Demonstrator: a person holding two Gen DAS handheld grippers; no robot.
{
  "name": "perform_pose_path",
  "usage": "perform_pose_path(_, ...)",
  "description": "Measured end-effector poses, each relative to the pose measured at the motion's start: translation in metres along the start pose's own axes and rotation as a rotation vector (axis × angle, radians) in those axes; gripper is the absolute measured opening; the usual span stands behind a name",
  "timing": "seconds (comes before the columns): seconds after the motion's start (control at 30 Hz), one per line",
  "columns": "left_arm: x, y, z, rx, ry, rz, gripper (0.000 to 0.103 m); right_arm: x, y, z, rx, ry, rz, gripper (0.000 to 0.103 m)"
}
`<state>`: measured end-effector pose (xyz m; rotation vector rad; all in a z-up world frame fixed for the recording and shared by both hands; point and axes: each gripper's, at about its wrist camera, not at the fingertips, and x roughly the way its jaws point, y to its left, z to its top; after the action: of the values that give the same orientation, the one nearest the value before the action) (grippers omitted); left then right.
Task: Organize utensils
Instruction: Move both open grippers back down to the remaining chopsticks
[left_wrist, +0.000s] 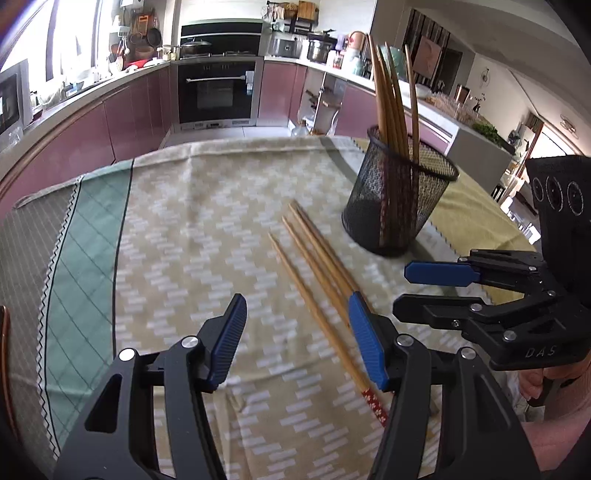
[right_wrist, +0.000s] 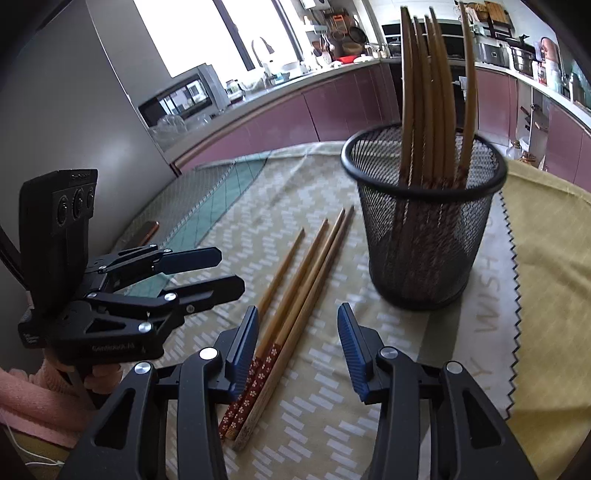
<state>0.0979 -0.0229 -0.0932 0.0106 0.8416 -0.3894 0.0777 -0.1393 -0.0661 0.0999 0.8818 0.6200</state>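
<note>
Several wooden chopsticks (left_wrist: 314, 273) (right_wrist: 295, 280) with red flowered ends lie side by side on the patterned cloth. A black mesh cup (left_wrist: 399, 199) (right_wrist: 424, 229) stands upright behind them, holding several more chopsticks. My left gripper (left_wrist: 297, 332) (right_wrist: 229, 271) is open just above the cloth, left of the loose chopsticks, whose ends pass under its right finger. My right gripper (right_wrist: 297, 343) (left_wrist: 400, 291) is open too. The chopsticks' red ends lie on the cloth between its fingers, close to the left one. Neither gripper holds anything.
The patterned cloth (left_wrist: 177, 229) covers the table, with a yellow cloth (right_wrist: 546, 258) under the cup's right side. A copper-coloured object (right_wrist: 147, 229) lies near the far left edge. A hand in a pink sleeve (right_wrist: 44, 398) holds the left gripper. Kitchen counters and an oven stand behind.
</note>
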Motion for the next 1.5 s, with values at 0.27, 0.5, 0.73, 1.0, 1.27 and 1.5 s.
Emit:
perform_pose_path(0.27,0.011,-0.010,-0.011,0.021,0.041,0.001,0.057,0.009,-0.001,-0.010,0.007,0.009,-0.066,0.042)
perform_pose_path(0.5,0.013,-0.011,-0.014,0.025,0.057,0.008,0.056,0.015,0.004,-0.013,-0.004,0.012,-0.093,0.041)
perform_pose_path(0.73,0.015,-0.013,-0.015,0.040,0.063,0.023,0.054,0.020,0.011,-0.014,-0.029,0.019,-0.116,0.041)
perform_pose_path(1.0,0.020,-0.015,-0.012,0.054,0.064,0.043,0.050,0.024,0.015,-0.012,-0.049,0.024,-0.146,0.036)
perform_pose_path(1.27,0.019,-0.005,-0.009,0.038,0.065,0.040,0.039,0.020,0.008,-0.011,-0.035,0.033,-0.152,0.031)
perform_pose_path(1.5,0.025,-0.002,-0.003,0.032,0.065,0.044,0.038,0.035,0.013,0.003,-0.058,0.034,-0.183,0.030)
